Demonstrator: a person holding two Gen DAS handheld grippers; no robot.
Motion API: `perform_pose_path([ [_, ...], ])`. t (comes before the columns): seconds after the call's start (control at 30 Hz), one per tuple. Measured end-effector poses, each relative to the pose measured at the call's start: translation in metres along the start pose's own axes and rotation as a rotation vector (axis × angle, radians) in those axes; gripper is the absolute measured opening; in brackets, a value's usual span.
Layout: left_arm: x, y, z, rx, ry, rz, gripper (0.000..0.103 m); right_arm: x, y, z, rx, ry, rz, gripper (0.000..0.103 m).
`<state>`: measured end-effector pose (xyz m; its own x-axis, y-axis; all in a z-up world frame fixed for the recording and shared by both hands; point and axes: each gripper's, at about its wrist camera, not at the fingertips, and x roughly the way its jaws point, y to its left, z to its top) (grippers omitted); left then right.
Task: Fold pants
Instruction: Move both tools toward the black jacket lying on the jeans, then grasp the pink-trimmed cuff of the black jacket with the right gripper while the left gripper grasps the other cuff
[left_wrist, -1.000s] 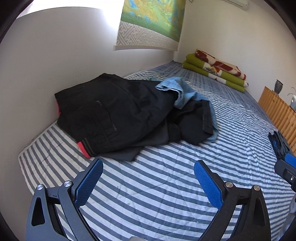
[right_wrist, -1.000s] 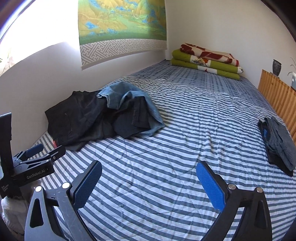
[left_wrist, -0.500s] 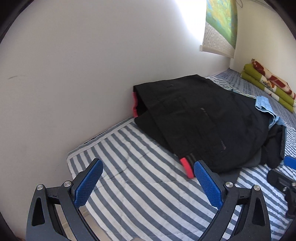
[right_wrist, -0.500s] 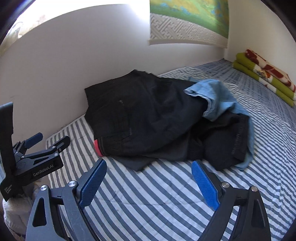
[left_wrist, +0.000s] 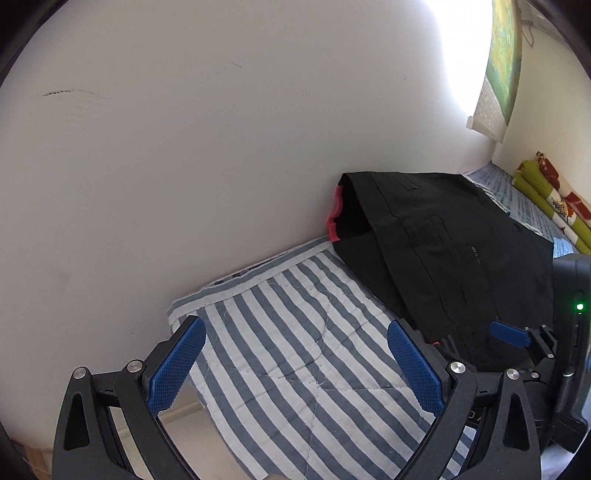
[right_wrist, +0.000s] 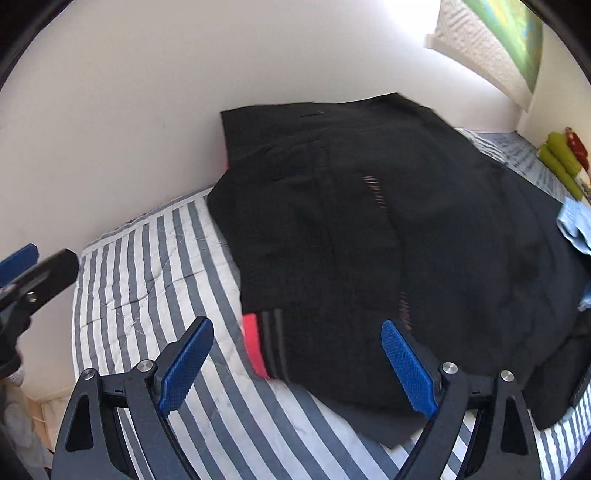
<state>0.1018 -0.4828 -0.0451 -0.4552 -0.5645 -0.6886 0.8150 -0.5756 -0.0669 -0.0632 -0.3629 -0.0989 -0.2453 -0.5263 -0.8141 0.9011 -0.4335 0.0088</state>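
A heap of black pants (right_wrist: 369, 221) with a red band (right_wrist: 253, 343) at its near edge lies on the striped bed (right_wrist: 147, 295), against the wall. My right gripper (right_wrist: 297, 356) hangs open just above that near edge, with the red band between its pads (right_wrist: 404, 363) and nothing gripped. My left gripper (left_wrist: 295, 358) is open over the bare bed corner (left_wrist: 295, 332), left of the black pants (left_wrist: 443, 240). One finger (left_wrist: 508, 334) of the right gripper shows at the right of the left wrist view. A light blue garment (right_wrist: 576, 225) lies on the heap's far side.
A white wall (left_wrist: 184, 147) runs close along the left of the bed. The mattress edge and pale floor (left_wrist: 177, 417) sit below the left gripper. Folded green and red blankets (left_wrist: 554, 199) lie at the far end, under a wall hanging (left_wrist: 502, 66).
Both views have swung left toward the wall and the bed corner. The right gripper has come down close to the black pants' near edge. The left gripper now sits over bare striped bedding.
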Motion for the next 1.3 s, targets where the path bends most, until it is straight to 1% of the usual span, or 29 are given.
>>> perform_pose_path([
  [0.07,0.001,0.005,0.001,-0.013,0.004,-0.003,0.1,0.011,0.006,0.004,-0.019,0.023,-0.007,0.09],
  [0.13,0.002,0.008,0.001,-0.028,0.006,-0.004,0.1,0.024,0.011,0.005,-0.044,0.044,-0.032,0.09],
  [0.2,0.005,0.01,0.002,-0.038,0.014,-0.001,0.1,0.032,0.014,0.003,-0.084,0.064,-0.067,0.09],
  [0.27,0.007,0.01,0.002,-0.05,0.028,-0.014,0.1,0.039,0.017,-0.002,-0.142,0.088,-0.123,0.089],
  [0.3,0.009,0.01,0.002,-0.054,0.034,-0.022,0.1,0.041,0.017,-0.004,-0.168,0.102,-0.146,0.086],
  [0.33,0.01,0.008,0.002,-0.055,0.038,-0.028,0.1,0.04,0.016,-0.006,-0.188,0.108,-0.158,0.081],
  [0.37,0.01,0.007,0.002,-0.053,0.038,-0.032,0.1,0.038,0.014,-0.008,-0.201,0.111,-0.17,0.069],
  [0.4,0.01,0.004,0.002,-0.048,0.038,-0.035,0.1,0.035,0.009,-0.008,-0.192,0.126,-0.144,0.06],
  [0.47,0.011,-0.003,0.002,-0.034,0.039,-0.051,0.1,0.026,-0.004,-0.007,-0.134,0.151,-0.049,0.044],
  [0.53,0.013,-0.009,0.003,-0.025,0.045,-0.069,0.1,0.014,-0.015,-0.006,-0.096,0.137,-0.03,0.042],
  [0.6,0.016,-0.012,0.003,-0.027,0.058,-0.097,0.1,0.003,-0.022,-0.007,-0.079,0.121,-0.021,0.025],
  [0.67,0.017,-0.014,0.002,-0.033,0.067,-0.119,0.098,-0.013,-0.03,-0.008,-0.043,0.099,-0.01,0.015],
  [0.7,0.017,-0.015,0.002,-0.031,0.067,-0.122,0.098,-0.022,-0.034,-0.009,-0.03,0.085,-0.005,0.007],
  [0.77,0.02,-0.016,0.003,-0.034,0.069,-0.13,0.096,-0.041,-0.041,-0.011,-0.018,0.057,-0.002,0.006],
  [0.9,0.016,-0.014,0.003,-0.073,0.072,-0.2,0.095,-0.085,-0.061,-0.023,0.03,0.007,-0.012,0.006],
  [1.0,0.014,-0.019,0.0,-0.065,0.087,-0.259,0.095,-0.122,-0.075,-0.045,0.042,-0.023,-0.031,0.006],
  [1.07,0.013,-0.026,-0.005,-0.048,0.107,-0.29,0.095,-0.146,-0.085,-0.065,0.047,-0.026,-0.052,0.006],
  [1.13,0.015,-0.037,-0.01,-0.012,0.125,-0.298,0.095,-0.16,-0.086,-0.077,0.051,-0.031,-0.084,0.006],
  [1.2,0.016,-0.047,-0.018,0.038,0.134,-0.284,0.095,-0.173,-0.091,-0.091,0.065,-0.041,-0.11,0.006],
  [1.23,0.019,-0.052,-0.022,0.059,0.145,-0.279,0.095,-0.174,-0.089,-0.09,0.075,-0.044,-0.121,0.006],
  [1.3,0.026,-0.059,-0.03,0.079,0.173,-0.275,0.095,-0.191,-0.096,-0.104,0.1,-0.049,-0.129,0.006],
])
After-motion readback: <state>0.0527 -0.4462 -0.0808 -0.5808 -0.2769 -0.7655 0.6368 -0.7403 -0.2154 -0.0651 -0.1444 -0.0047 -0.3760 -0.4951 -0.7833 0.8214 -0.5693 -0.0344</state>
